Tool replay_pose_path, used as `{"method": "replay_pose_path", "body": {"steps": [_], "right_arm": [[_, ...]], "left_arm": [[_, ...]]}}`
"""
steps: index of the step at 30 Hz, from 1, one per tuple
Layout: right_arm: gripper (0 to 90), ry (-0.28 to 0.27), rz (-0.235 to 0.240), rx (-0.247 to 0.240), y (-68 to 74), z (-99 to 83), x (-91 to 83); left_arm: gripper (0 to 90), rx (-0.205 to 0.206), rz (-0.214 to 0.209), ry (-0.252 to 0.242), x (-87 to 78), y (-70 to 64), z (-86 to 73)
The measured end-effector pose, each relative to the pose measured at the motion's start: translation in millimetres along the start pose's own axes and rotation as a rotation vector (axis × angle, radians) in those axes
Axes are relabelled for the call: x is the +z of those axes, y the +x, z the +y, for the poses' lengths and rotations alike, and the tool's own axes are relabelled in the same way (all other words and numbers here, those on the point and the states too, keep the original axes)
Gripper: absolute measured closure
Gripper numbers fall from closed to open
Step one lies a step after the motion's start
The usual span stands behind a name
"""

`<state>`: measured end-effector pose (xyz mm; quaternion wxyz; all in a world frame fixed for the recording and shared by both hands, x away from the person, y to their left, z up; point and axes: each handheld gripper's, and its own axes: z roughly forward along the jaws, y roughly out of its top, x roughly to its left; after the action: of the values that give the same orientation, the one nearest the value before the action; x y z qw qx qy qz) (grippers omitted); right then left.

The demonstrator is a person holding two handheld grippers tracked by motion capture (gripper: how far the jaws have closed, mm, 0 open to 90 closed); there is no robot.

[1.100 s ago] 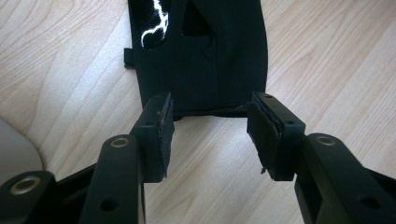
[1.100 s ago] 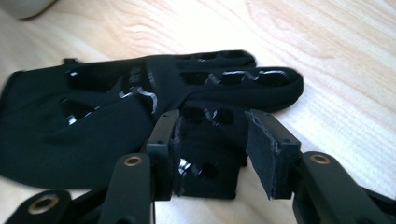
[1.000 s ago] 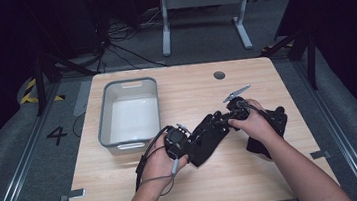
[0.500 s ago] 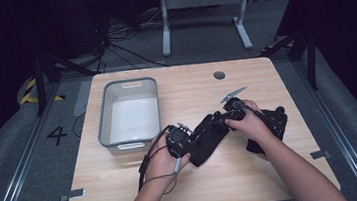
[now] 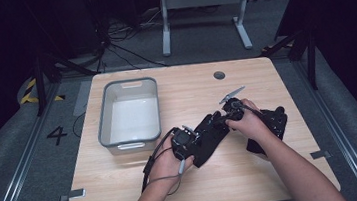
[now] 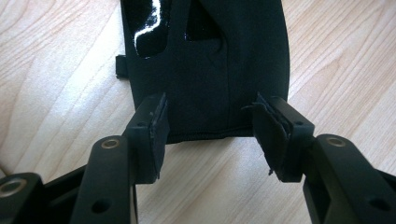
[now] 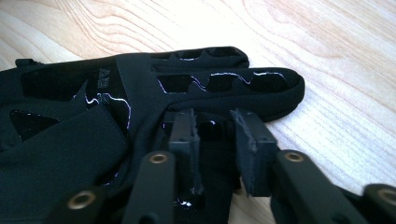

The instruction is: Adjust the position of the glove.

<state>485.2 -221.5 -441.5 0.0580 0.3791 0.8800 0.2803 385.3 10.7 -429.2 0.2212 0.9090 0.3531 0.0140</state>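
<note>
left gripper view: glove (image 6: 210, 70) cuff dead ahead between wide-open left fingers (image 6: 156, 123); right fingers (image 7: 252, 140) narrowly apart over glove's finger end.

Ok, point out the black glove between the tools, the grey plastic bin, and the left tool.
black glove (image 6: 205, 88), left gripper view, cuff.
grey plastic bin (image 5: 102, 121), high view, left rim.
left tool (image 6: 208, 135), left gripper view, between tips.

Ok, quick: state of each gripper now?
Left gripper: open, jaws either side of the black fabric glove cuff.
Right gripper: narrowly parted over the glove; grip cannot be told.
</note>
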Motion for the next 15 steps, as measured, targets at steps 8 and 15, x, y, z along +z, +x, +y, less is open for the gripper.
{"method": "replay_pose_path", "body": {"steps": [8, 15], "right_arm": [[82.1, 0.014, -0.003, 0.011, 3.8, 1.0, -0.5], [82.1, 0.011, 0.005, 0.012, 2.8, 0.4, -0.6]], "left_arm": [[44.6, -0.001, 0.005, 0.016, 7.0, -1.1, 0.8], [45.6, 0.009, 0.041, 0.038, 10.9, -5.0, 3.6]]}}
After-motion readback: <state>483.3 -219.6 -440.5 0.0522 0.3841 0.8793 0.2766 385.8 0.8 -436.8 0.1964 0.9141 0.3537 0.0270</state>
